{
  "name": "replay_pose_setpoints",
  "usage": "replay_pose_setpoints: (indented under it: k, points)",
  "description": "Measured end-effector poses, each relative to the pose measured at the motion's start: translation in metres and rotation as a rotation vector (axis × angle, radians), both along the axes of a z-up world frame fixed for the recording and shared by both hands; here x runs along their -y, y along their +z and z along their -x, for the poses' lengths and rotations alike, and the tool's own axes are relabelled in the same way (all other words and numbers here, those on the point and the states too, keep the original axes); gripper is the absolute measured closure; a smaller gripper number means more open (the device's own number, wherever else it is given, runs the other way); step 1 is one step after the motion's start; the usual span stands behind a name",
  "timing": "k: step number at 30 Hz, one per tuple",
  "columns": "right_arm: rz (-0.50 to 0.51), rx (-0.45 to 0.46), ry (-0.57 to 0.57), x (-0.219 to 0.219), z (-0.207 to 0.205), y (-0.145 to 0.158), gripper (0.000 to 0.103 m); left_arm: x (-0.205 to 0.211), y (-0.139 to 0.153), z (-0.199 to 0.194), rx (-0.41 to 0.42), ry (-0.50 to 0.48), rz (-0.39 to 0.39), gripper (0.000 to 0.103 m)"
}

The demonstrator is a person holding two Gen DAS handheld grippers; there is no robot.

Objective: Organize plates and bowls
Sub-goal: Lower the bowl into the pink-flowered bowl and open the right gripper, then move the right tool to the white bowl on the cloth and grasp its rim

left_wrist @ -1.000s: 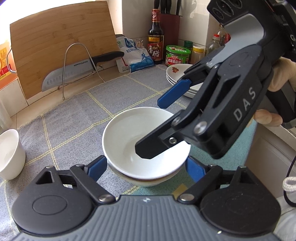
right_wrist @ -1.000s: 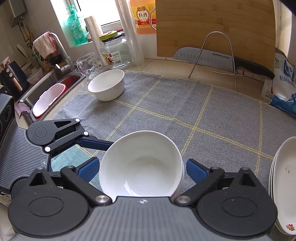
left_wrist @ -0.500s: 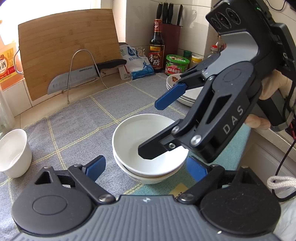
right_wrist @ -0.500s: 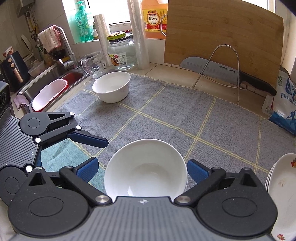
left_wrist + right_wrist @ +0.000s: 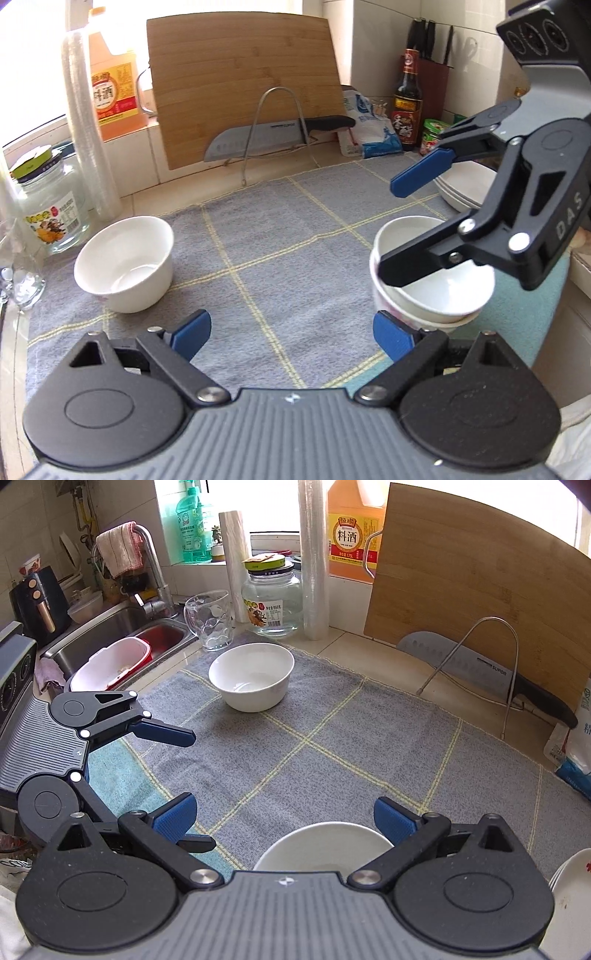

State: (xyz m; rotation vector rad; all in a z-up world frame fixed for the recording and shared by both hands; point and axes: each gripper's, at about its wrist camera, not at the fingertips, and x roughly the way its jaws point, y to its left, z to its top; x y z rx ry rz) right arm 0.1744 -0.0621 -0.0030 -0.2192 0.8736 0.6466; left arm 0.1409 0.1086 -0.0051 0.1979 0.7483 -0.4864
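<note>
Two nested white bowls (image 5: 432,291) sit on the near right part of the grey mat (image 5: 280,236), the top one resting inside the lower. The right gripper (image 5: 402,225) hangs over them with its jaws spread wide: one black finger reaches across the top bowl's rim and the blue-padded one stands up in the air, neither pressing on the bowl. From its own camera the right gripper (image 5: 284,818) shows bare mat between its blue pads, with the stack's rim (image 5: 325,845) low in the gap. The left gripper (image 5: 291,332) is near the stack's left side, jaws wide apart and empty; its right pad sits just beside the lower bowl. A single white bowl (image 5: 125,262) stands well apart at the mat's far left, near a glass jar (image 5: 48,206). Stacked plates (image 5: 465,184) lie at the far right. A chopping board (image 5: 247,88) and knife (image 5: 273,136) lean at the back.
</note>
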Motion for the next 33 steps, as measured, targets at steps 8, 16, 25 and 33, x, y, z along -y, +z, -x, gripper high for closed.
replay_pose_setpoints:
  k: [8,16,25,33]
  points:
    - [0.003,0.005,0.054,-0.046,-0.040,0.004,0.000,-0.048,-0.019,-0.040,0.056,0.190,-0.048,0.008]
    - [0.006,-0.008,0.101,-0.085,-0.085,-0.005,0.000,-0.067,-0.041,-0.072,0.081,0.268,-0.044,0.008]
    - [-0.024,-0.060,0.129,-0.117,-0.133,-0.034,0.000,-0.069,-0.050,-0.088,0.098,0.276,-0.036,0.009]
    - [-0.021,-0.097,0.148,-0.136,-0.166,-0.053,0.000,-0.068,-0.052,-0.095,0.112,0.268,-0.045,0.009]
